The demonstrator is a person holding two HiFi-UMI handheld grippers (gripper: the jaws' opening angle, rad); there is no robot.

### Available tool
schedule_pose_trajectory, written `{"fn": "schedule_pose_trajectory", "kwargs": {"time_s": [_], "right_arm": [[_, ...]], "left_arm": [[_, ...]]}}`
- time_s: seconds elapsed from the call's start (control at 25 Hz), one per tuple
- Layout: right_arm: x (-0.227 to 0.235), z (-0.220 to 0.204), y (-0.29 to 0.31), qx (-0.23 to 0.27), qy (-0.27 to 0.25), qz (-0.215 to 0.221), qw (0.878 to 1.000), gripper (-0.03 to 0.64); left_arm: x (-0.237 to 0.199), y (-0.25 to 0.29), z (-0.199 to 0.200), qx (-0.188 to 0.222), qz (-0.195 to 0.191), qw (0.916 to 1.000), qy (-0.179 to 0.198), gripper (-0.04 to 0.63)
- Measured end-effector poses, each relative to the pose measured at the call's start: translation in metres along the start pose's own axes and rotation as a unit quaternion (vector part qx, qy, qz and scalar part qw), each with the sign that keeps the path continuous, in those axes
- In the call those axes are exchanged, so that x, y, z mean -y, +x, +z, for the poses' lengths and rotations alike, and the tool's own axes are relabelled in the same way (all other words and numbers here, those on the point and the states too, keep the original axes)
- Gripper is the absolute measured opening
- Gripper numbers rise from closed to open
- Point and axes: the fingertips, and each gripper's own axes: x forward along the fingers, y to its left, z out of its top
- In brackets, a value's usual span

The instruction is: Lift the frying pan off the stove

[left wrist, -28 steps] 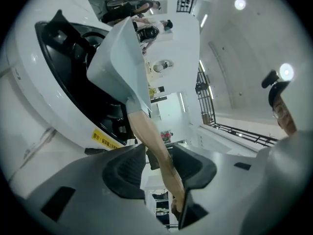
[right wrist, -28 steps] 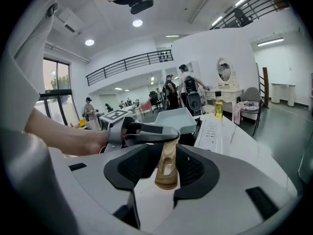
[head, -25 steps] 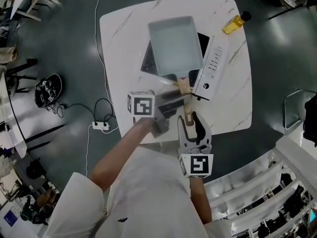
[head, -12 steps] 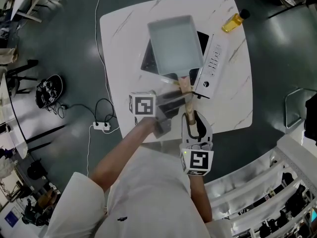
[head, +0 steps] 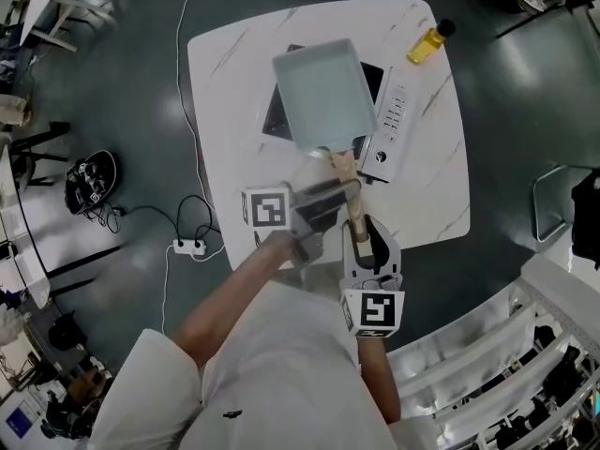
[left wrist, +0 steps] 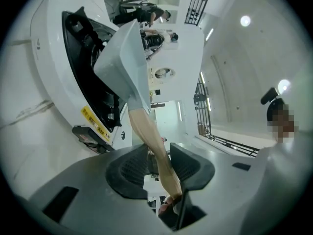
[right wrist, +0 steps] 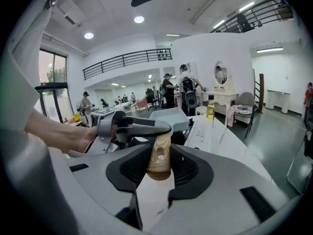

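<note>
Left tool [left wrist: 160, 164] and right tool [right wrist: 159, 169], jaws just closing, clamp handle [head: 339, 165] | handle runs lengthwise ahead to frying pan [head: 323, 87] (left tool nearer)

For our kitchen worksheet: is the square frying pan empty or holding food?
Empty: in the head view the frying pan has a bare, pale inside, nothing in it.

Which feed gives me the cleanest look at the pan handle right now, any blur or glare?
Head view: even light, pan crisp, but motion blur smears the handle midway. Left gripper view: handle sharp, fisheye bows the stove, mosaic patch at right. Right gripper view: cleanest, handle end in focus up close, no glare, dark only at the corners.
</note>
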Motion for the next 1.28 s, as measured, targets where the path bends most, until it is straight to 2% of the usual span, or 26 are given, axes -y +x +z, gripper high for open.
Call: {"fn": "schedule_pose_trajectory", "kwargs": {"time_s": [0.2,0.52,0.88,1.28], "right_arm": [[-0.006,0.011,-0.016,0.017,-0.004,0.007,1.000,0.115],[-0.022,0.043,-0.043,0.045,-0.020,0.037,0.998,0.116],[-0.049,0.075,-0.063,0.073,-0.054,0.087,0.992,0.116],[-0.092,0.107,-0.088,0.107,-0.093,0.153,0.978,0.117]], "left_arm": [[0.015,-0.006,-0.006,0.001,0.005,0.9997,0.025,0.130],[0.066,-0.020,-0.007,0.017,-0.001,0.9984,0.055,0.135],[0.112,-0.049,0.001,0.066,0.011,0.9935,0.092,0.137],[0.162,-0.096,0.004,0.120,0.020,0.9832,0.136,0.138]]}}
